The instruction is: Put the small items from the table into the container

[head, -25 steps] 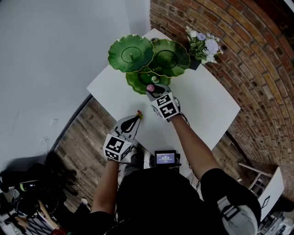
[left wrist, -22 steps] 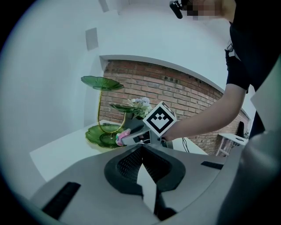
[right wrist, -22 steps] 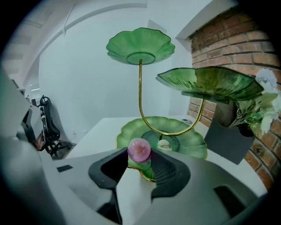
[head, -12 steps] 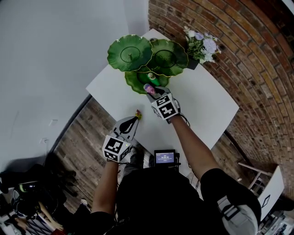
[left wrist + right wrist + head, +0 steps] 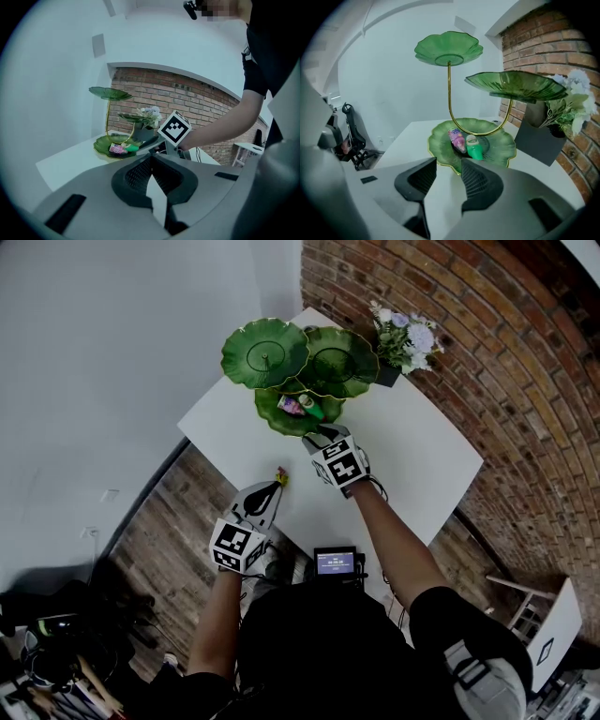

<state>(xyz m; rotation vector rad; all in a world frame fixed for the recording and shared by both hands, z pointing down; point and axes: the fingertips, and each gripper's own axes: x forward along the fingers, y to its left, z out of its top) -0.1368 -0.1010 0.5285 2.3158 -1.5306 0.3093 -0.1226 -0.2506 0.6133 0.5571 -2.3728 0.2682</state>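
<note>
Two small items (image 5: pixel 457 139) lie in green dish (image 5: pixel 438 146); right gripper (image 5: pixel 449 169) apart, left gripper (image 5: pixel 151 161) together

The left gripper (image 5: pixel 277 484) and right gripper (image 5: pixel 319 433) are moulded in pale grey, with black ribbed pads (image 5: pixel 480 182) and black-and-white marker cubes (image 5: pixel 341 463); a black short-sleeved top (image 5: pixel 319 643) is worn.

The speck (image 5: pixel 280 474) by my left claw (image 5: pixel 274 487) is too small to name. My right claw (image 5: pixel 323 433) hides the dish's (image 5: pixel 269 411) near rim.
</note>
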